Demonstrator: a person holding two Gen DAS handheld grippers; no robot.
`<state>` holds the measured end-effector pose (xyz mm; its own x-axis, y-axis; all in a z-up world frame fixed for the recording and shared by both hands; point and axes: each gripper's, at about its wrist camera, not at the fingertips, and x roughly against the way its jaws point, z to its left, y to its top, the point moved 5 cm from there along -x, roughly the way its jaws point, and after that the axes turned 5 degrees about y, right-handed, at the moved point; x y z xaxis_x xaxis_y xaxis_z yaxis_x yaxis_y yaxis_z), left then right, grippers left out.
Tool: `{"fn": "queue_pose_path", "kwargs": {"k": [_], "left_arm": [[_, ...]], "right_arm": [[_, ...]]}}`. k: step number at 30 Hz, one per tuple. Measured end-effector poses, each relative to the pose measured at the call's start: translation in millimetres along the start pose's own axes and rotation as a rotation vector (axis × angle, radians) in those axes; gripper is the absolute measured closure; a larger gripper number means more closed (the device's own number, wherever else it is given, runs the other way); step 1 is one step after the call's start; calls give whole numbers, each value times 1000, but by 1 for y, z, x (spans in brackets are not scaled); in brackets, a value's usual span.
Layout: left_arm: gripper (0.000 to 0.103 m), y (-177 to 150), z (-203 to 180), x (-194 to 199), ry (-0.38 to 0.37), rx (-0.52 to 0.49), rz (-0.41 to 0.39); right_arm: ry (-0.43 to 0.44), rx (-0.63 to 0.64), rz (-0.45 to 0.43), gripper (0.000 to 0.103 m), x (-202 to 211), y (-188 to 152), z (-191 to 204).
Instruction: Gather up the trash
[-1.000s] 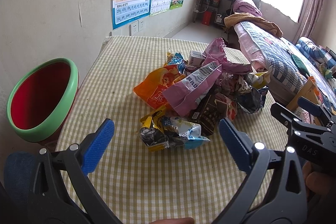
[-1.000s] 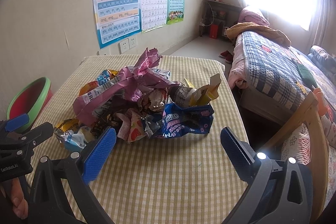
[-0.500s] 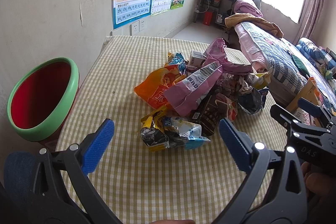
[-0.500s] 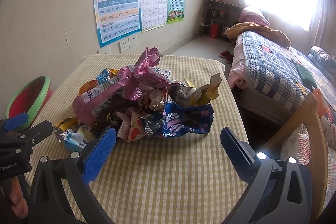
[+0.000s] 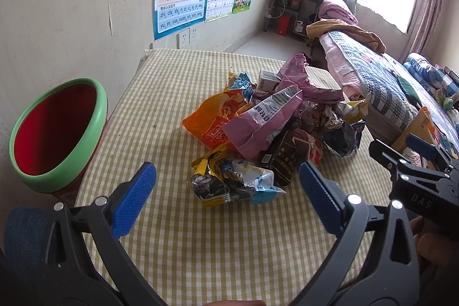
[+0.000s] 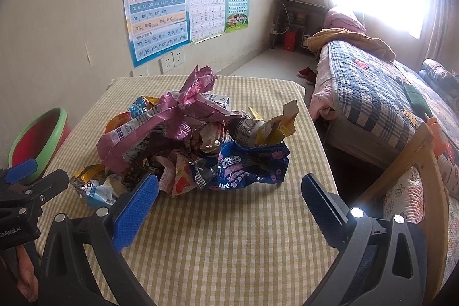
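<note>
A heap of crumpled snack wrappers [image 5: 266, 131] lies in the middle of the checked tablecloth [image 5: 178, 234]. It holds an orange bag [image 5: 213, 119], a pink bag [image 6: 137, 139] and a blue Oreo wrapper [image 6: 249, 167]. A silver-and-blue wrapper [image 5: 232, 184] lies nearest my left gripper [image 5: 226, 198], which is open just short of it. My right gripper [image 6: 229, 204] is open too, a little short of the Oreo wrapper, with nothing between its fingers. A red bin with a green rim [image 5: 56, 131] stands off the table's left edge.
A wall with posters [image 6: 156, 10] runs along the table's left and far sides. A bed with a patchwork quilt [image 6: 373, 93] stands to the right. A wooden chair back [image 6: 424, 162] is close at the right. Each gripper shows in the other's view, held by a hand.
Both grippers have edged slightly forward toward the pile. The wrappers have not moved and both grippers stay open.
</note>
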<state>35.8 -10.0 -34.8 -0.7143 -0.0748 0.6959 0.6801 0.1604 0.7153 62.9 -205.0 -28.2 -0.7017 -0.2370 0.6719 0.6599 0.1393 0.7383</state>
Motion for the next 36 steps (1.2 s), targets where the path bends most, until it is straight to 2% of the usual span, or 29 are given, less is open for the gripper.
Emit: {"fn": "queue_pose_path", "kwargs": {"k": [7, 13, 19, 22, 28, 32, 34, 36], "left_arm": [[5, -2, 2, -2, -18, 20, 24], [5, -3, 3, -5, -25, 26, 45], [5, -1, 27, -19, -27, 140, 123], [6, 1, 31, -27, -15, 145, 145], [16, 3, 37, -49, 15, 154, 205], [27, 3, 40, -65, 18, 156, 242], [32, 0, 40, -73, 19, 151, 265], [41, -3, 40, -78, 13, 148, 286]], "right_arm": [[9, -9, 9, 7, -4, 4, -3], [34, -23, 52, 7, -15, 2, -6], [70, -22, 65, 10, -20, 4, -5], [88, -31, 89, 12, -26, 3, -6], [106, -42, 128, 20, -39, 7, -10], [101, -49, 142, 24, -51, 12, -13], [101, -49, 155, 30, -58, 12, -14], [97, -51, 174, 37, -65, 12, -15]]}}
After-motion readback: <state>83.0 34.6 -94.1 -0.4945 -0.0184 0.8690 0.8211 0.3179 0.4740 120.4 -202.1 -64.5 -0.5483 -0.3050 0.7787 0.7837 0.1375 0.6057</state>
